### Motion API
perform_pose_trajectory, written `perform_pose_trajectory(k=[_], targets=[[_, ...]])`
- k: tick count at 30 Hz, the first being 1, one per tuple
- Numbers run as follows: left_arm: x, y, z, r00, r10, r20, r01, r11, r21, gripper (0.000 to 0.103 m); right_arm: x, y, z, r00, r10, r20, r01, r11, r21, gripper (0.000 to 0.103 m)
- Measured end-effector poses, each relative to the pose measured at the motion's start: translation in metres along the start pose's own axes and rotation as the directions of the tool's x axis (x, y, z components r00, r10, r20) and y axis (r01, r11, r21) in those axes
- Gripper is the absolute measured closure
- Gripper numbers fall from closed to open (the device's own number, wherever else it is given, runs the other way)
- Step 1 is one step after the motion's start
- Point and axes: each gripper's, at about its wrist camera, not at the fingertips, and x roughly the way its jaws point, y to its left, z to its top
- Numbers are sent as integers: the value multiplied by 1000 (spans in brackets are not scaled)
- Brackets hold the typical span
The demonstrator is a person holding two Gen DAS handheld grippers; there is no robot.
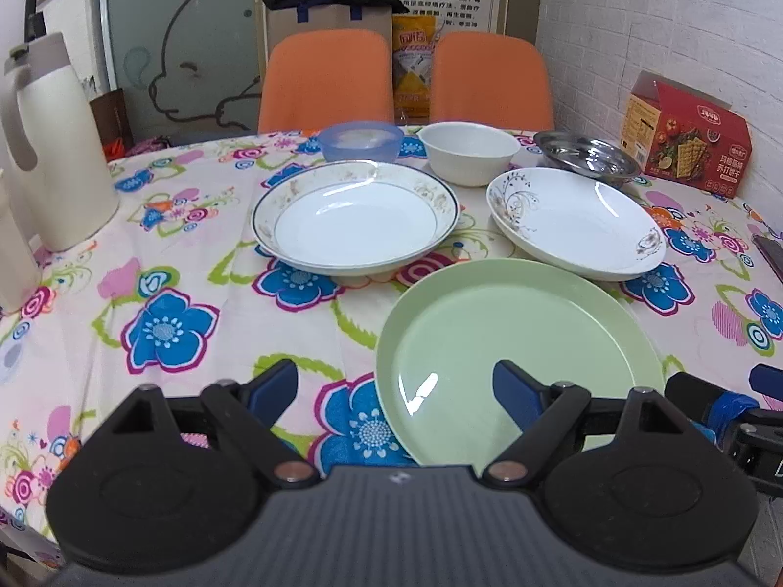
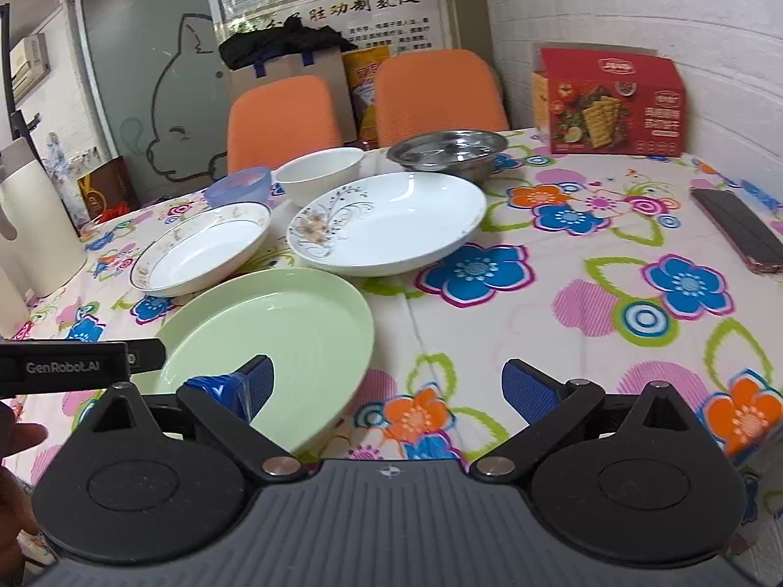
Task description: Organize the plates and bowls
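We see the left gripper spread wide, empty, its fingers straddling the near-left rim of the green plate on the floral tablecloth. The right gripper gapes equally, holding nothing, beside that plate.

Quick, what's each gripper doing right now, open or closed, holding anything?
Left gripper: open, empty, over the near rim of the green plate.
Right gripper: open, empty, at the same plate's right edge.
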Motion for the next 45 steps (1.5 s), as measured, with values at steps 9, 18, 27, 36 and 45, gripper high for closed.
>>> perform_pose_trajectory(k=[9, 18, 27, 36, 45], targets=[[50, 12, 10, 989, -82, -125, 80, 997, -20, 18, 48, 13, 2, 996, 16, -85, -23, 997, -72, 15], [56, 8, 9, 989, -99, -110, 104, 994, 42, 18, 58, 25, 2, 995, -4, -96, -13, 985, -174, 13], [57, 9, 9, 983, -145, -108, 155, 984, 86, 18, 58, 30, -2, 999, 13, -50, -22, 981, -191, 13], [57, 5, 12, 980, -145, -133, 158, 983, 93, 23, 61, 32, -2, 997, 63, -52, -73, 973, -220, 13], [49, 7, 9, 971, -201, -132, 215, 971, 103, 48, 56, 43, -7, 995, 89, -48, -98, 967, -236, 22]])
